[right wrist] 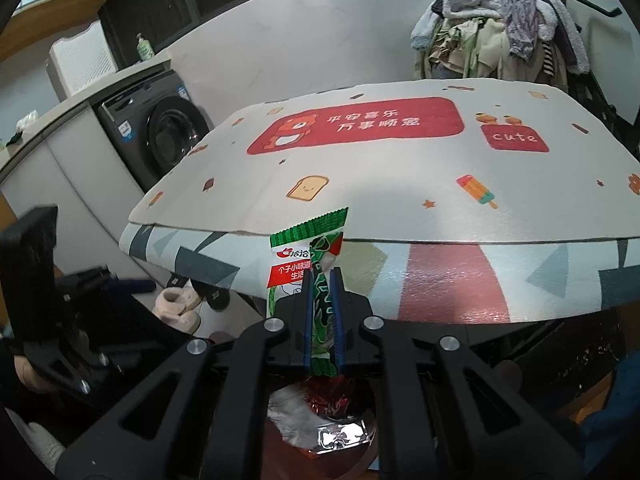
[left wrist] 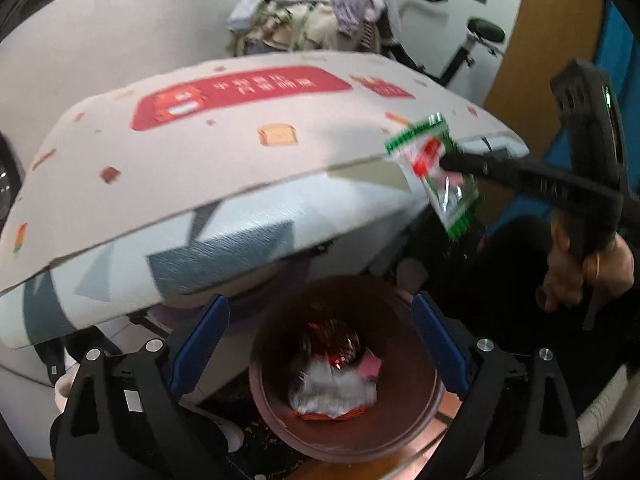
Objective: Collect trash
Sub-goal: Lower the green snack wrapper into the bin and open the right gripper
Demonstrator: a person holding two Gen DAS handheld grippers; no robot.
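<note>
A brown round trash bin (left wrist: 424,424) stands on the floor below the table, with wrappers and white paper (left wrist: 332,392) inside. My left gripper (left wrist: 320,344) is open and empty just above the bin's rim. My right gripper (right wrist: 322,280) is shut on a green, white and red snack wrapper (right wrist: 296,252) and holds it in the air in front of the table edge, above the bin (right wrist: 372,456). The right gripper (left wrist: 450,162) with the wrapper (left wrist: 436,168) also shows in the left wrist view, up and to the right of the bin.
A table with a printed mat (right wrist: 380,184) and patterned cloth fills the middle. A washing machine (right wrist: 160,136) stands at the left, a pile of clothes (right wrist: 500,36) at the back. Slippers (right wrist: 180,308) lie under the table.
</note>
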